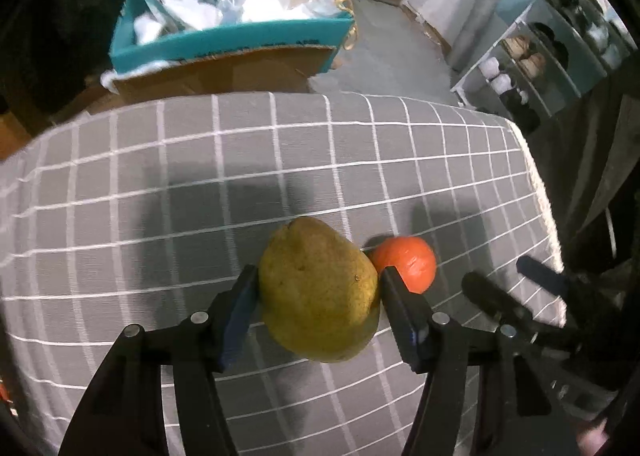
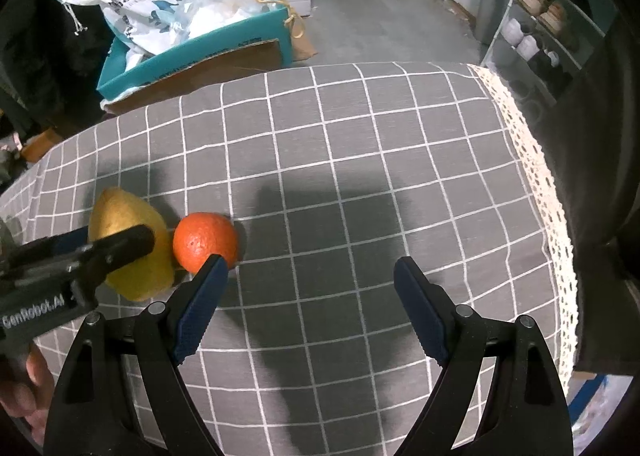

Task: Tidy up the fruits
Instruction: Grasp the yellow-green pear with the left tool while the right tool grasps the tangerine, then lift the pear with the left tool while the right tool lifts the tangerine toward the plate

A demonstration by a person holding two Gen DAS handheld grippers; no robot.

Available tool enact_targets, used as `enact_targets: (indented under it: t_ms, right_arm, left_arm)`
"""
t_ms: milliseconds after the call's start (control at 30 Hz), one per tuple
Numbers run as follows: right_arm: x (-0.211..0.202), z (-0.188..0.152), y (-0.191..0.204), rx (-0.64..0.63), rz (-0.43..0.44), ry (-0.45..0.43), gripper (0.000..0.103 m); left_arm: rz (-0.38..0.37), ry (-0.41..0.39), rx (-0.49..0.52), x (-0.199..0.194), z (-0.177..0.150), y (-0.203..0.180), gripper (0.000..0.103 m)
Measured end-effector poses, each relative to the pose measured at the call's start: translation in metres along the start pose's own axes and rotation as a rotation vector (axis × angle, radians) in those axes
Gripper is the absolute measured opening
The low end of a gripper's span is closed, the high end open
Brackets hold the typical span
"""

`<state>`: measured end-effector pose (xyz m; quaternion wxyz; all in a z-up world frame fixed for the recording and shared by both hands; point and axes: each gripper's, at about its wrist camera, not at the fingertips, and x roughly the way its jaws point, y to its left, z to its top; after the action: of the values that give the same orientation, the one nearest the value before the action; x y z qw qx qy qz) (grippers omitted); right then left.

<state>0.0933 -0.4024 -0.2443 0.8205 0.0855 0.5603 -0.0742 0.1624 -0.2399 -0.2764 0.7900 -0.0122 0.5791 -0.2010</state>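
Note:
My left gripper (image 1: 318,276) is shut on a yellow-green pear (image 1: 320,290), its pads pressed on both sides, low over the grey checked tablecloth (image 1: 200,184). An orange (image 1: 406,262) lies on the cloth right beside the pear, to its right. In the right wrist view the pear (image 2: 132,248) and the orange (image 2: 206,242) sit at the left, with the left gripper across the pear. My right gripper (image 2: 310,270) is open and empty; its left fingertip (image 2: 214,266) is just in front of the orange.
The tablecloth has a lace edge (image 2: 548,192) at the right. Beyond the table's far edge a teal cardboard box (image 1: 224,44) holds bags. A white shelf with shoes (image 1: 532,60) stands at the right, with grey floor (image 2: 380,24) between.

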Motion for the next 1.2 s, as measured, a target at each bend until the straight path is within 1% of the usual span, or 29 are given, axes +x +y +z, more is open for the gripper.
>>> enact_targets:
  t_ms: [100,300,367,433,567,633,667,733,800,867,933,1000,1067,1133,1167,1200]
  right_arm:
    - [0.002,0.001,0.003,0.002,0.015,0.0,0.085]
    - [0.004,0.004,0.013,0.004,0.044,-0.003,0.085]
    - [0.004,0.005,0.017,-0.002,0.054,-0.005,0.085]
    - [0.005,0.006,0.022,-0.01,0.059,-0.006,0.085]
    - [0.01,0.008,0.033,-0.032,0.077,-0.006,0.085]
    - [0.014,0.01,0.037,-0.042,0.088,-0.001,0.085]
    - [0.016,0.01,0.039,-0.047,0.09,0.001,0.085]
    - [0.021,0.01,0.042,-0.057,0.091,0.01,0.085]
    - [0.027,0.01,0.046,-0.069,0.092,0.025,0.085]
    - [0.029,0.009,0.047,-0.072,0.093,0.031,0.084]
    - [0.033,0.009,0.048,-0.075,0.107,0.042,0.077]
    - [0.038,0.009,0.049,-0.072,0.111,0.054,0.07]
    - [0.043,0.008,0.049,-0.064,0.126,0.068,0.065]
    - [0.047,0.006,0.049,-0.058,0.141,0.078,0.054]
    - [0.046,0.005,0.049,-0.051,0.157,0.071,0.052]
    - [0.045,0.005,0.048,-0.048,0.165,0.065,0.045]
  left_arm:
    - [0.033,-0.01,0.016,-0.013,-0.004,0.01,0.063]
    - [0.082,-0.004,0.004,-0.02,-0.012,0.035,0.063]
    - [0.079,0.013,-0.013,-0.015,-0.017,0.043,0.063]
    - [0.066,-0.004,-0.019,-0.017,-0.02,0.046,0.063]
    - [0.065,-0.012,-0.029,-0.016,-0.021,0.047,0.063]
    - [0.058,-0.007,-0.038,-0.014,-0.023,0.049,0.066]
    - [0.043,0.004,-0.048,-0.01,-0.024,0.05,0.067]
    - [0.028,0.02,-0.06,-0.005,-0.027,0.05,0.073]
    - [0.021,0.013,-0.055,-0.002,-0.03,0.048,0.074]
    - [0.025,0.004,-0.048,-0.002,-0.03,0.047,0.073]
    - [0.012,0.004,-0.042,-0.003,-0.029,0.045,0.065]
    - [0.016,0.007,-0.036,-0.003,-0.026,0.043,0.065]
    - [0.017,0.001,-0.029,-0.002,-0.025,0.043,0.065]
    - [0.017,0.0,-0.022,-0.002,-0.025,0.042,0.065]
    - [0.019,-0.001,-0.02,-0.003,-0.026,0.042,0.065]
    - [0.02,-0.002,-0.017,-0.003,-0.027,0.042,0.065]
